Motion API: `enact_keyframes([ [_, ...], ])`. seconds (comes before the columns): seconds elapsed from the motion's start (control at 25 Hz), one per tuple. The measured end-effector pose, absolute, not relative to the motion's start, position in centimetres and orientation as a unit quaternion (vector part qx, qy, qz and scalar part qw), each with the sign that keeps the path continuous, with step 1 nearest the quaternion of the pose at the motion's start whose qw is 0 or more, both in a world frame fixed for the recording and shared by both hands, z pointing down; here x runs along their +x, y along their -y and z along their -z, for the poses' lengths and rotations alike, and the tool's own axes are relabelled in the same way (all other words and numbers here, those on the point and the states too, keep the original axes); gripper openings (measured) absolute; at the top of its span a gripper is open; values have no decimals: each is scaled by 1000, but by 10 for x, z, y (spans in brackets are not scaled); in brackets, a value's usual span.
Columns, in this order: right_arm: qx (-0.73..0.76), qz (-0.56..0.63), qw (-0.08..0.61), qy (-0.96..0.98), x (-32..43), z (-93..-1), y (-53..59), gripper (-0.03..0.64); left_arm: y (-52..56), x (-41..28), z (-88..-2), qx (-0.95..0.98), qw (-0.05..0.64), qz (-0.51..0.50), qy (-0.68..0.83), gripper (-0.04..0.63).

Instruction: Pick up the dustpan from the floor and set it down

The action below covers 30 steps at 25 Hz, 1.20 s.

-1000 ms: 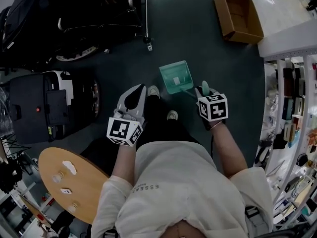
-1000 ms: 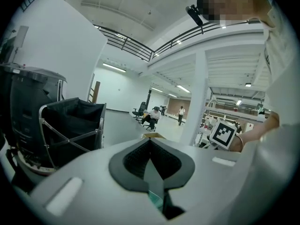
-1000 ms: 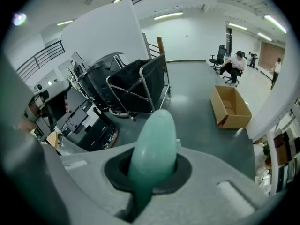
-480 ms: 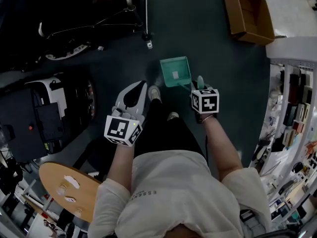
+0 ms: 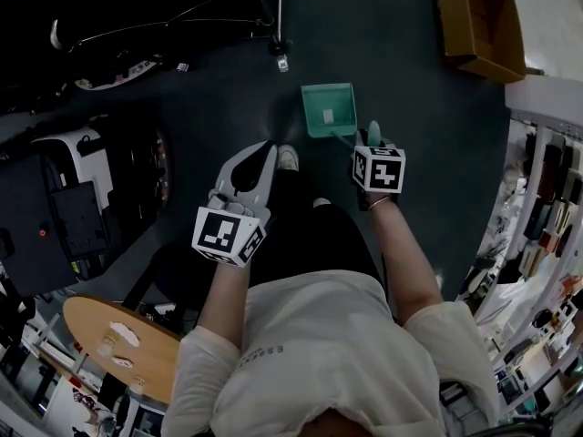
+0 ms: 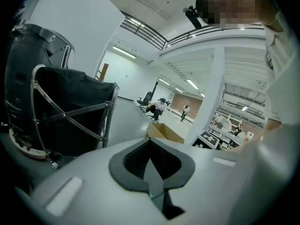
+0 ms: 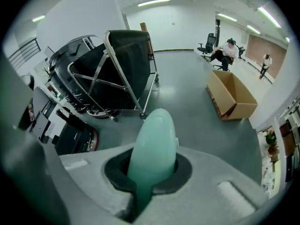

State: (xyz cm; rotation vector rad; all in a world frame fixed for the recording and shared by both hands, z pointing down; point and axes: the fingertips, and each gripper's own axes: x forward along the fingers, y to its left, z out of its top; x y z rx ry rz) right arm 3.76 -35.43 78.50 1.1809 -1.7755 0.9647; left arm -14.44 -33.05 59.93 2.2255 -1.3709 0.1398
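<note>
My right gripper (image 7: pixel 151 191) is clamped on the rounded handle (image 7: pixel 153 144) of the teal plastic dustpan (image 5: pixel 328 109), while my left gripper (image 6: pixel 154 184) has its pads pressed together on nothing. The handle blocks the pan itself from the right gripper view, and from the head view I cannot tell whether the pan touches the dark green floor (image 5: pixel 401 80). Against a second ago both hands sit lower, and the pan lies nearer the caster of the black metal-framed cart (image 7: pixel 123 64). The brown cardboard box (image 5: pixel 483 21), now cut by the top edge, stands well apart to the right with bare floor between, and white shelving (image 5: pixel 547 198) crowds the right edge
</note>
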Motion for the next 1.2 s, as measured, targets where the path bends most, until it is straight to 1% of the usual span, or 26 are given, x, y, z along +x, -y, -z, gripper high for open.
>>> enact_keyframes([
  [0.08, 465, -381, 389, 698, 34, -786, 354, -8, 330, -149, -597, 818, 259, -51, 512, 15],
  [0.12, 466, -383, 386, 698, 33, -786, 354, 12, 329, -152, -596, 816, 258, -52, 515, 15],
  [0.16, 470, -386, 380, 697, 33, -786, 354, 132, 328, -154, -596, 815, 257, -54, 517, 15],
  [0.2, 478, -388, 370, 696, 34, -784, 355, 267, 326, -155, -595, 814, 257, -57, 518, 17],
  [0.24, 487, -389, 359, 695, 36, -779, 357, 309, 325, -155, -592, 813, 257, -58, 520, 15],
  [0.32, 502, -383, 337, 698, 41, -760, 359, 353, 322, -156, -584, 808, 258, -59, 526, 15],
  [0.36, 505, -376, 330, 703, 43, -747, 359, 362, 321, -156, -578, 806, 259, -59, 529, 15],
  [0.48, 504, -355, 312, 723, 49, -700, 353, 364, 310, -150, -556, 802, 263, -56, 534, 17],
  [0.56, 504, -337, 287, 742, 54, -660, 349, 364, 303, -143, -535, 803, 258, -46, 535, 15],
  [0.6, 509, -320, 273, 751, 59, -637, 347, 354, 300, -140, -523, 805, 252, -40, 536, 15],
  [0.64, 518, -296, 261, 759, 66, -614, 343, 258, 296, -136, -511, 806, 246, -35, 537, 15],
  [0.68, 531, -265, 252, 765, 74, -591, 338, 19, 290, -133, -499, 808, 239, -30, 538, 15],
  [0.72, 540, -233, 245, 771, 81, -571, 330, -12, 282, -130, -488, 809, 233, -25, 539, 15],
  [0.8, 541, -193, 230, 785, 88, -540, 310, -12, 264, -124, -465, 812, 218, -17, 541, 15],
  [0.88, 536, -178, 211, 798, 92, -519, 288, -12, 242, -118, -446, 815, 199, -13, 544, 15],
  [1.04, 514, -175, 187, 818, 100, -495, 241, -12, 195, -101, -421, 822, 165, -18, 545, 15],
  [1.2, 503, -176, 163, 830, 103, -477, 206, -12, 161, -91, -408, 830, 152, -20, 536, 15],
])
